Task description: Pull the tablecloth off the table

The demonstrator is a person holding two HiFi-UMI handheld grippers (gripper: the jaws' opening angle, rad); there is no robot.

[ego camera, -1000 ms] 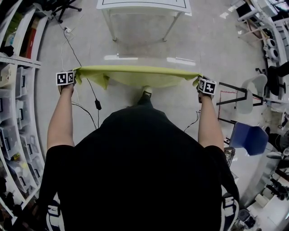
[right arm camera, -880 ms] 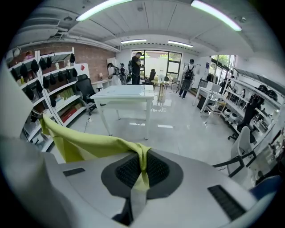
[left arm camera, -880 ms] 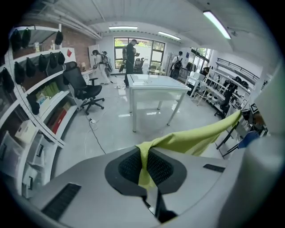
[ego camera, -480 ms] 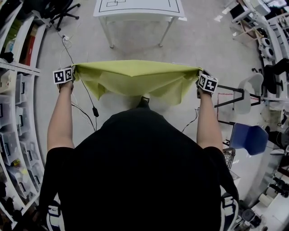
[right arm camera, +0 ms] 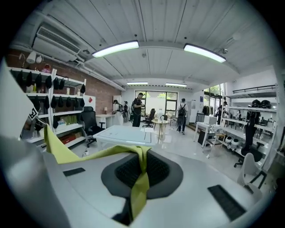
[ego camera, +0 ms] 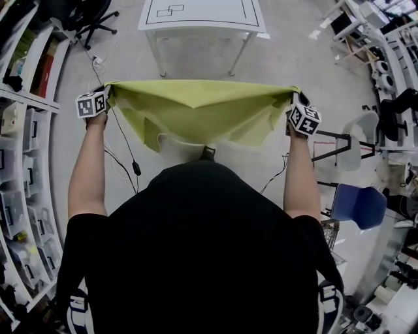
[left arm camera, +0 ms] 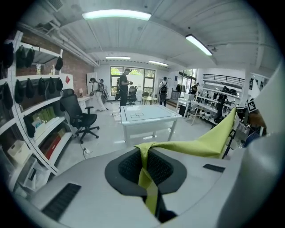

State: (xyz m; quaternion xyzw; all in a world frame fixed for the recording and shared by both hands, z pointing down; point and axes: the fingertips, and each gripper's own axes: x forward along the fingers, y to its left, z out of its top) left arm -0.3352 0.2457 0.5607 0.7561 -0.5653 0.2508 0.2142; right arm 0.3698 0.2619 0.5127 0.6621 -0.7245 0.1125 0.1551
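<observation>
A yellow-green tablecloth (ego camera: 196, 107) hangs stretched in the air between my two grippers, well in front of the bare white table (ego camera: 202, 16). My left gripper (ego camera: 103, 103) is shut on its left corner, and the right gripper (ego camera: 292, 111) is shut on its right corner. In the left gripper view the cloth (left arm camera: 187, 146) runs off to the right from the pinched jaws (left arm camera: 146, 176). The right gripper view shows the cloth (right arm camera: 84, 156) leading left from the closed jaws (right arm camera: 141, 176). The white table (left arm camera: 144, 116) (right arm camera: 122, 133) stands ahead, uncovered.
Shelving with bins (ego camera: 19, 163) lines the left side. A black cable (ego camera: 127, 140) lies on the floor. A blue chair (ego camera: 359, 202) and a black frame (ego camera: 333, 147) stand at the right. An office chair (left arm camera: 78, 113) and several people (left arm camera: 124, 84) are farther back.
Both grippers have risen and moved slightly forward, lifting the cloth. The cloth has opened out and hangs lower in the middle. The table shows more fully at the top.
</observation>
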